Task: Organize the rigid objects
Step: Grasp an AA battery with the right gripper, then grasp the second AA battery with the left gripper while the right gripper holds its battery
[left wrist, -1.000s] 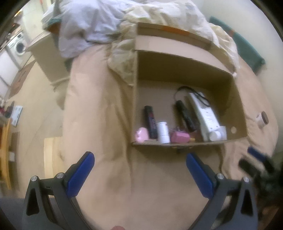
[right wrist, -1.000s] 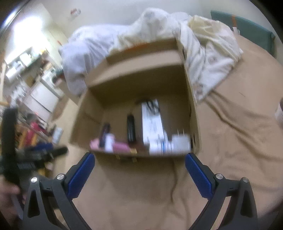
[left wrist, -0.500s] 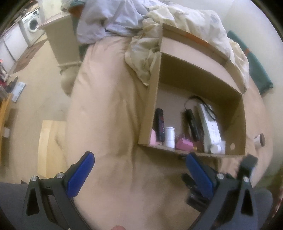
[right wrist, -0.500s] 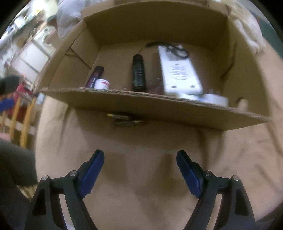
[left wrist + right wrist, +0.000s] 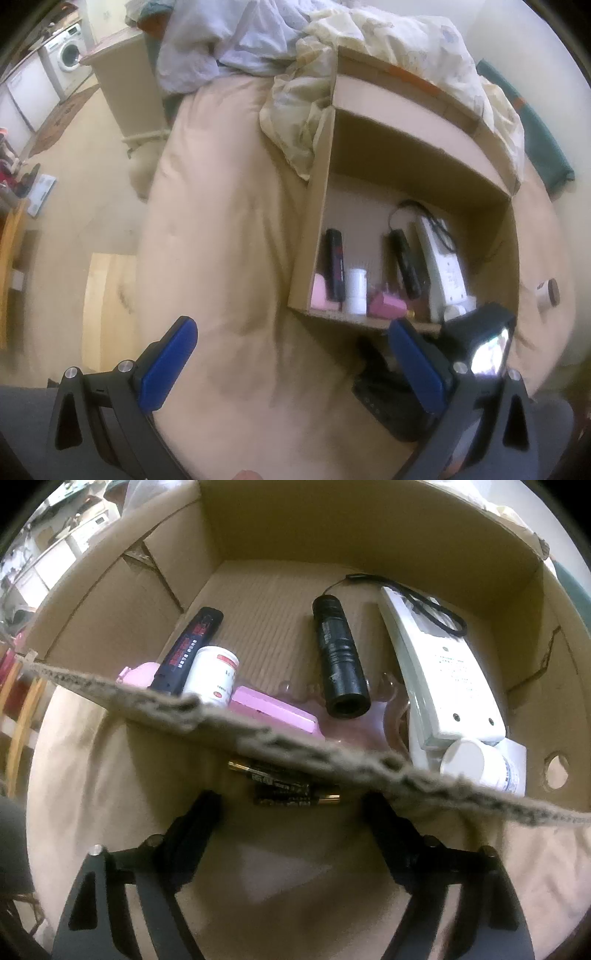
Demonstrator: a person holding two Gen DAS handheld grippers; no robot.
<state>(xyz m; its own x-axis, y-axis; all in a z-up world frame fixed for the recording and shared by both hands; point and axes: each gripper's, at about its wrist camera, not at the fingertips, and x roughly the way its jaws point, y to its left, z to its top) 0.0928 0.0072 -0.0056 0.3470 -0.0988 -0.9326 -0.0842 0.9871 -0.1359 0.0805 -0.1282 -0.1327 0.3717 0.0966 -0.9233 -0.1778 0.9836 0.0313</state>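
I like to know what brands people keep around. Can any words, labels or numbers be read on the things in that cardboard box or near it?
None can be read for certain.
Black and red tube: red and white lettering, blurred.
White bottle: red band, tiny print, unreadable.
Black flashlight: faint small print, unreadable.
White power strip: tiny marks, unreadable.
Batteries outside the box: gold and black label, unreadable.

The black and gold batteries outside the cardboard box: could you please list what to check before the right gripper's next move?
1. Black and gold batteries reachable, on the tan bed cover outside the brown cardboard box: ok.
2. Right gripper lined up; its jaws have just been closing, batteries at the gap between the tips, pads not pressing yet: ok.
3. Battery count: cannot tell, box edge partly hides them.
4. Clearance from box wall: cannot tell.
5. Left gripper open, empty: ok.
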